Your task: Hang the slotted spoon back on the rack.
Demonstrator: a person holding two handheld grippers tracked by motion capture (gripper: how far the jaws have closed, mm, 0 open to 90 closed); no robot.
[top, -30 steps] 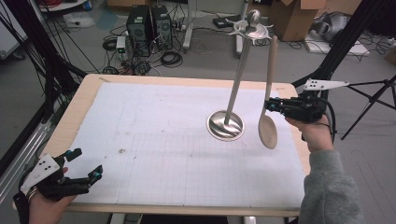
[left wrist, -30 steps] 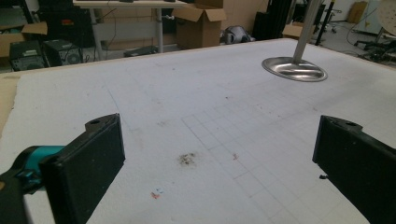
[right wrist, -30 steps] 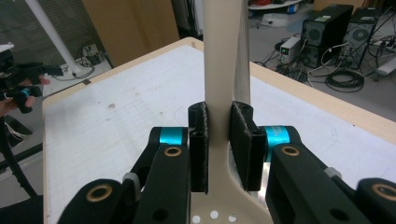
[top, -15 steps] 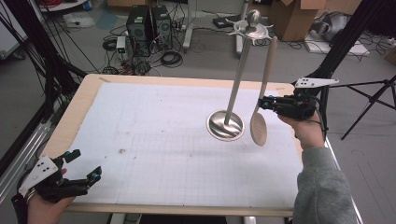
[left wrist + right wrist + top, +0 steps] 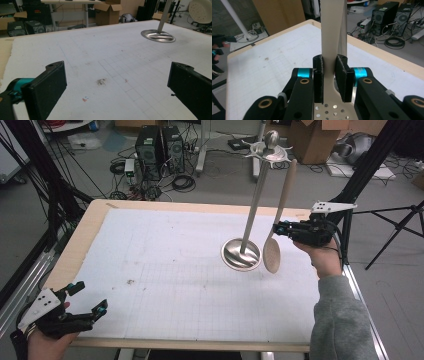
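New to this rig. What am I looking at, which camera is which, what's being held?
There is no robot arm here: a person holds a two-jaw gripper in each hand.

The high view looks down on the table from the person's side. The other two pictures come from cameras riding on the grippers, looking along their black jaws.

On the white mat stands a metal stand with a round base and hooks on top.

The right gripper is shut on the handle of a slotted spoon, held upright beside the stand, bowl down; its own view shows the pads pressing the handle.

The left gripper rests open at the near left edge, holding nothing.
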